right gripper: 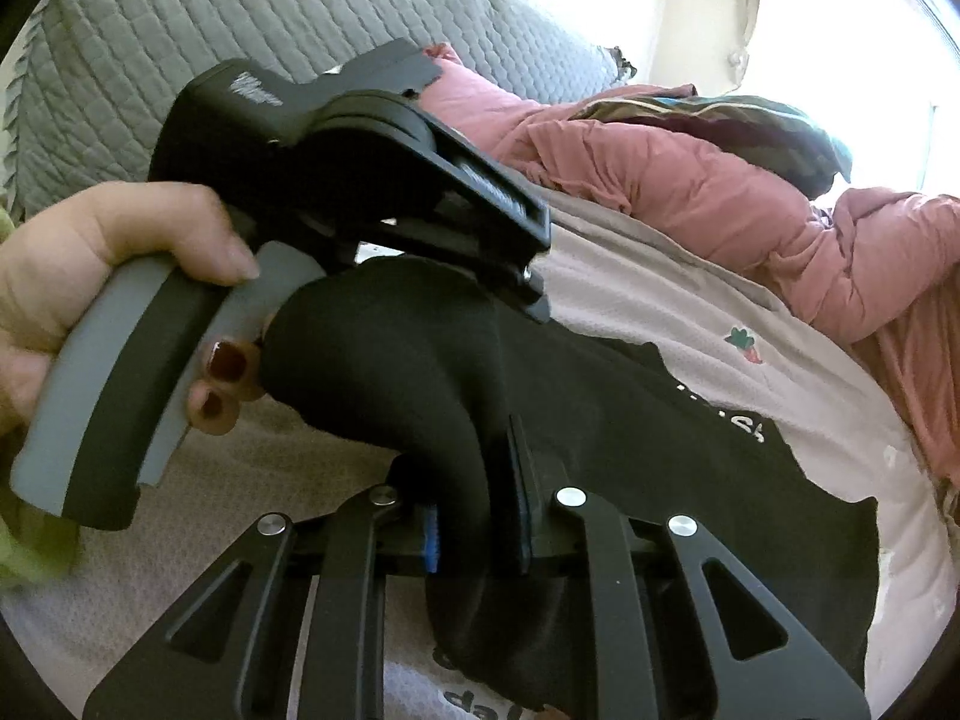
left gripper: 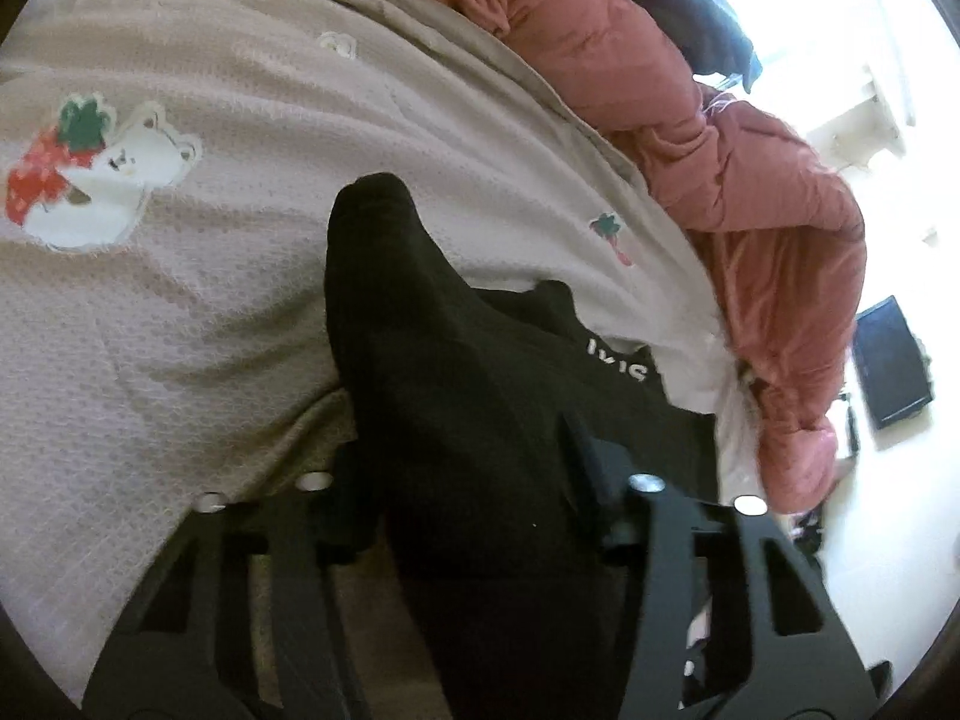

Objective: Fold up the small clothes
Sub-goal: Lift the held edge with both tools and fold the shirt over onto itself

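A small black garment (left gripper: 456, 396) with white lettering lies bunched on a pale waffle-knit bedspread (left gripper: 180, 312). My left gripper (left gripper: 474, 480) is shut on a fold of it, and the cloth rises in a hump past the fingers. In the right wrist view the same black garment (right gripper: 600, 420) drapes to the right. My right gripper (right gripper: 480, 516) is shut on another fold of it. The left gripper's body (right gripper: 360, 180) and the hand holding it (right gripper: 90, 276) sit just beyond, above the cloth.
A pink quilted duvet (left gripper: 690, 120) is heaped along the bed's far side, also in the right wrist view (right gripper: 720, 192). A grey quilted cushion (right gripper: 240, 18) stands behind. Bear and strawberry patches (left gripper: 96, 174) mark the bedspread. A dark screen (left gripper: 894, 360) is at the right.
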`<state>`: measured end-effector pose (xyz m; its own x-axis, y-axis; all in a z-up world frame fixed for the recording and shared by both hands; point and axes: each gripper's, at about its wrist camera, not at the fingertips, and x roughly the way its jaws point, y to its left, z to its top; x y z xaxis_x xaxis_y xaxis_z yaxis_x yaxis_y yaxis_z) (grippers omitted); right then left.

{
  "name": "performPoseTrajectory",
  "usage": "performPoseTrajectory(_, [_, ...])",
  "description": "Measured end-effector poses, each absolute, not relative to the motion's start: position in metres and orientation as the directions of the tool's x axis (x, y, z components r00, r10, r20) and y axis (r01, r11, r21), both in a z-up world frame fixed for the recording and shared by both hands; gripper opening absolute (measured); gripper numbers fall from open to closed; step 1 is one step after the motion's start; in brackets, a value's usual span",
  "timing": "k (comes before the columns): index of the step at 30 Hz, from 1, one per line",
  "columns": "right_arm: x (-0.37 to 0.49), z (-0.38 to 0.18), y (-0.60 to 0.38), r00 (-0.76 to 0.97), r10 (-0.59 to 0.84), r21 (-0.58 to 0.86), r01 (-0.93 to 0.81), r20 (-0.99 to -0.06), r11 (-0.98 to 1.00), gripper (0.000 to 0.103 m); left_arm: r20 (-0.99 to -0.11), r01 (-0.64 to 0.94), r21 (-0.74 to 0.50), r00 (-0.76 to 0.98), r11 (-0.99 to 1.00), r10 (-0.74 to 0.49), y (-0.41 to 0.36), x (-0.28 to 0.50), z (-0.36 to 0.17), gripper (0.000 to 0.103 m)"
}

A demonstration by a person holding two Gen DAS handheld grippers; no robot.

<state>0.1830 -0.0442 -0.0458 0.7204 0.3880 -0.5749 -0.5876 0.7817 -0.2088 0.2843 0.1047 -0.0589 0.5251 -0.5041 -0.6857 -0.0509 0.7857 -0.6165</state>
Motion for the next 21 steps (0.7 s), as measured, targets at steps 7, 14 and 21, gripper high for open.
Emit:
performPoseTrajectory(7, [0.176,-0.032,-0.062,0.737,0.386,-0.186,-0.562,-0.555,0.806,0.015,-0.681,-0.017,-0.583,0.557,0.812,-0.476,0.087,0.274,-0.029,0.015])
performPoseTrajectory(14, [0.165,-0.008,-0.103,0.762,0.391,-0.112,-0.513,-0.517,0.851,0.014,-0.661,0.031,-0.561,0.585,0.827,-0.471,0.047,0.260,0.014,0.015])
performPoseTrajectory(21, [0.153,0.001,-0.150,0.783,0.382,-0.040,-0.458,-0.492,0.888,0.013,-0.659,0.049,-0.543,0.594,0.838,-0.462,-0.001,0.254,0.028,0.015])
